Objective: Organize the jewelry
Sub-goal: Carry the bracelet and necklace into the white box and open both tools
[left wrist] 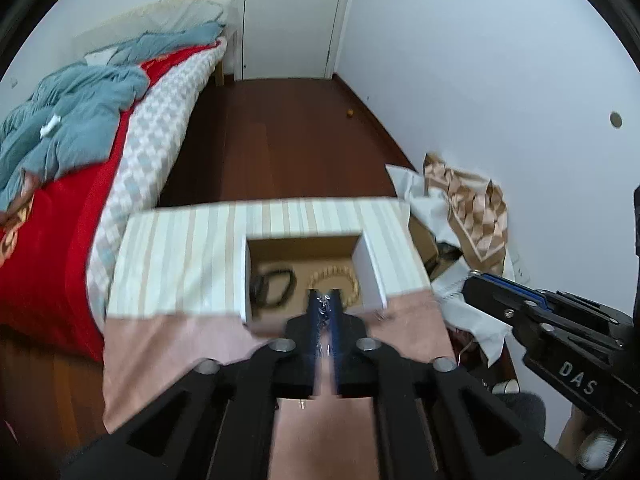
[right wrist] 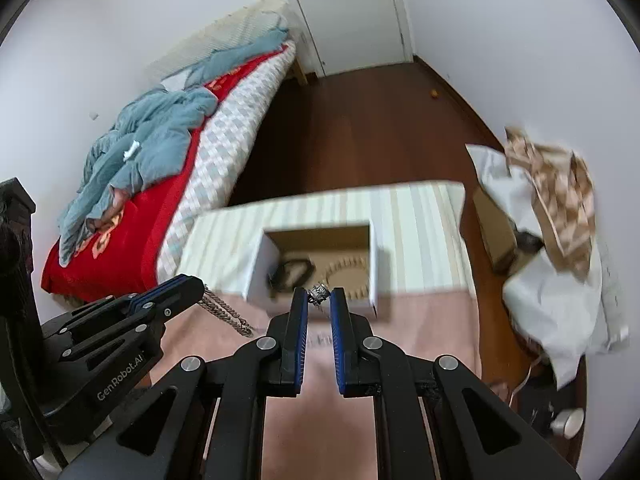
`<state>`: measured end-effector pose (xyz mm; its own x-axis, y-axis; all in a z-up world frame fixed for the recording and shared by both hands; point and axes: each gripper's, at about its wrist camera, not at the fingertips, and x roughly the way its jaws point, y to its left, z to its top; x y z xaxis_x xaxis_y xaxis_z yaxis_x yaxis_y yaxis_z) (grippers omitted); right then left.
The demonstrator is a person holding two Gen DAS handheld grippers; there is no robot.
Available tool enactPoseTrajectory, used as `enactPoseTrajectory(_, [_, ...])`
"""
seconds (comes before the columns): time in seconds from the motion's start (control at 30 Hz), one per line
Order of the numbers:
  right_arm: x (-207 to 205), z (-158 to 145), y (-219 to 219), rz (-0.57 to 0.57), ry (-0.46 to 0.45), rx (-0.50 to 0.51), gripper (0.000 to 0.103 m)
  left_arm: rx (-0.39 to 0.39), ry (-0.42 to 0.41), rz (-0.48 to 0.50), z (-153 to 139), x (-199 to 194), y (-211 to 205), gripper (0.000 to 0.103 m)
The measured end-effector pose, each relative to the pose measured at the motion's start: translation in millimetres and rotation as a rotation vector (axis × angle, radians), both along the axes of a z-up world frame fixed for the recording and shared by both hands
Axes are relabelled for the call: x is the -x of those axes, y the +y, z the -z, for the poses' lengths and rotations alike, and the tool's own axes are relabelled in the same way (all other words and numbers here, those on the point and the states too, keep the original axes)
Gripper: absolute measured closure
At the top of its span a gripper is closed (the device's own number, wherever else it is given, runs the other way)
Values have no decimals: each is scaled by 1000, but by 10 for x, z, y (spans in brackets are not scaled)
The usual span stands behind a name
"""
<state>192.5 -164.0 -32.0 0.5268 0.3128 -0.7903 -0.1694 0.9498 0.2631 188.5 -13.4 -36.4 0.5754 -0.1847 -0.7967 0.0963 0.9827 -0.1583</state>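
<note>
An open cardboard box point(left wrist: 372, 268) point(right wrist: 260, 264) sits on a table covered with striped and pink cloth. Inside lie a black bracelet point(left wrist: 272, 284) point(right wrist: 294, 270) and a wooden bead bracelet point(left wrist: 334, 280) point(right wrist: 348, 274). My left gripper point(left wrist: 327, 300) is shut on a silver chain point(left wrist: 323, 308), whose links hang below it in the right wrist view point(right wrist: 226, 310), near the box's front edge. My right gripper point(right wrist: 319, 298) is shut on a small silver ring point(right wrist: 319, 292), held just in front of the box's near wall. It also shows in the left wrist view point(left wrist: 504, 304).
A bed point(left wrist: 80, 184) with red cover and blue blanket stands left. Dark wooden floor point(left wrist: 288, 140) lies beyond the table. A pile of white and patterned fabric over a cardboard box point(left wrist: 464, 204) sits right of the table. A closed white door point(left wrist: 288, 16) is at the back.
</note>
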Motion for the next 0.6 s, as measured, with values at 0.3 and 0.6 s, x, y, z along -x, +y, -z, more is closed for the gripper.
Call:
enactPoseTrajectory(0.3, [-993, 365, 306, -59, 117, -7, 91, -43, 14, -22, 132, -789, 254, 103])
enactPoseTrajectory(0.6, [-1337, 1135, 480, -73, 267, 153, 29, -85, 131, -156, 683, -949, 597, 97])
